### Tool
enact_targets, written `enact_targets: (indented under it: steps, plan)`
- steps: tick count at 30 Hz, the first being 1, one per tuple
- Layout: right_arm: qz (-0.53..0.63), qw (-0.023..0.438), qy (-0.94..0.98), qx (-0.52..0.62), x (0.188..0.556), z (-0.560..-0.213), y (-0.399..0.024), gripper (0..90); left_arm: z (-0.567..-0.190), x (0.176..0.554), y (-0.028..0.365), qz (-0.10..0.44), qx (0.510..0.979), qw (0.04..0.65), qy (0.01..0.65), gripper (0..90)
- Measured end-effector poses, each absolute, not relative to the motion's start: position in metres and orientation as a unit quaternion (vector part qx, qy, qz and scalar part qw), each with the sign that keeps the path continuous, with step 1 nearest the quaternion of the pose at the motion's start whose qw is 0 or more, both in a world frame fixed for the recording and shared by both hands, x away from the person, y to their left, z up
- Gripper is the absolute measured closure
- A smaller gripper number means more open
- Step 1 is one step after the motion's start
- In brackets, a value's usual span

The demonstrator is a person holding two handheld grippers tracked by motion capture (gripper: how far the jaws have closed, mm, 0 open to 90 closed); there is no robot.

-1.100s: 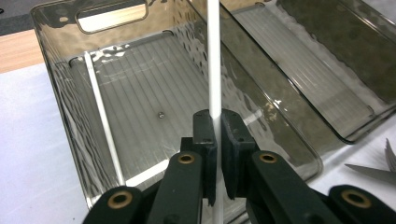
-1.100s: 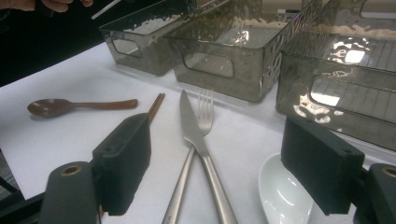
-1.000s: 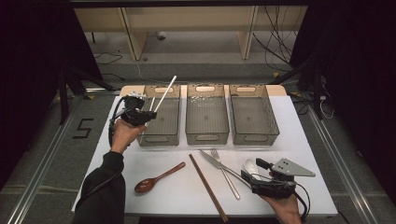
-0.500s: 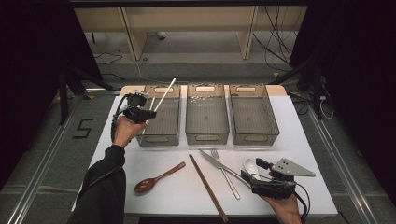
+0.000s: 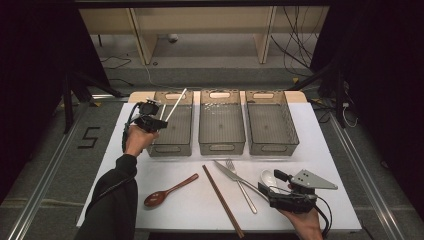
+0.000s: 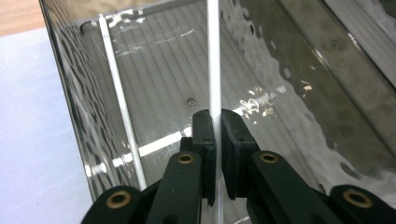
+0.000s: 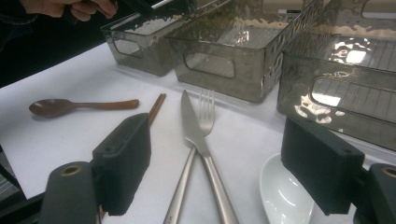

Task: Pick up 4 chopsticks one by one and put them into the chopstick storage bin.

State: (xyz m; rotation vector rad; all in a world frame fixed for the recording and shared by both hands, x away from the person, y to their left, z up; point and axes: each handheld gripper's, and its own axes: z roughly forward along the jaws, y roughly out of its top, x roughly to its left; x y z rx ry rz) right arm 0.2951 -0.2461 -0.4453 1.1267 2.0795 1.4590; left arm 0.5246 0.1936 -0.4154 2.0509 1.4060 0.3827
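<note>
Now the white chopstick, clamped between the closed jaws of the left claw, has been lowered into the leftmost bin, beside another one; release seems next. The right claw is held wide open, empty, just before a white spoon.

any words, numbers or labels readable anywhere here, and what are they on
"5" – a dark numeral marked on the grey floor left of the table.
No readable text on the three clear bins, the cutlery or either gripper.
</note>
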Motion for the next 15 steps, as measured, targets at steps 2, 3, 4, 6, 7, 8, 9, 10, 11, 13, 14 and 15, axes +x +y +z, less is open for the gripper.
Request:
enact_targets:
  steps: [2, 3, 4, 6, 7, 8, 9, 10, 11, 13, 14, 15]
  plan:
    - [0.516, 0.18, 0.736, 0.399, 0.295, -0.445, -0.246, 25.0, -0.416, 0.525, 0.194, 0.146, 0.773, 0.309, 0.534, 84.0]
    - [0.516, 0.18, 0.736, 0.399, 0.295, -0.445, -0.246, 25.0, -0.416, 0.524, 0.194, 0.148, 0.771, 0.311, 0.536, 83.5]
    - [0.516, 0.18, 0.736, 0.399, 0.295, -0.445, -0.246, 25.0, -0.415, 0.524, 0.195, 0.149, 0.768, 0.315, 0.537, 81.2]
    - [0.516, 0.18, 0.736, 0.399, 0.295, -0.445, -0.246, 25.0, -0.413, 0.524, 0.195, 0.145, 0.764, 0.314, 0.544, 66.9]
    - [0.516, 0.18, 0.736, 0.399, 0.295, -0.445, -0.246, 25.0, -0.412, 0.523, 0.195, 0.147, 0.762, 0.32, 0.543, 66.1]
    - [0.516, 0.181, 0.736, 0.399, 0.295, -0.445, -0.246, 25.0, -0.411, 0.522, 0.196, 0.146, 0.761, 0.324, 0.542, 65.9]
    - [0.517, 0.181, 0.736, 0.399, 0.295, -0.445, -0.246, 25.0, -0.409, 0.52, 0.196, 0.145, 0.761, 0.328, 0.541, 64.8]
    - [0.517, 0.181, 0.736, 0.399, 0.295, -0.445, -0.246, 25.0, -0.407, 0.518, 0.196, 0.143, 0.759, 0.33, 0.543, 61.7]
    - [0.517, 0.181, 0.736, 0.399, 0.295, -0.445, -0.246, 25.0, -0.406, 0.516, 0.196, 0.142, 0.758, 0.334, 0.543, 56.9]
    - [0.517, 0.18, 0.736, 0.399, 0.295, -0.445, -0.246, 25.0, -0.402, 0.51, 0.197, 0.134, 0.755, 0.344, 0.542, 52.9]
    - [0.517, 0.18, 0.736, 0.399, 0.295, -0.445, -0.246, 25.0, -0.401, 0.507, 0.197, 0.131, 0.754, 0.349, 0.54, 50.1]
    - [0.517, 0.18, 0.736, 0.399, 0.295, -0.445, -0.246, 25.0, -0.399, 0.504, 0.196, 0.129, 0.755, 0.352, 0.537, 47.1]
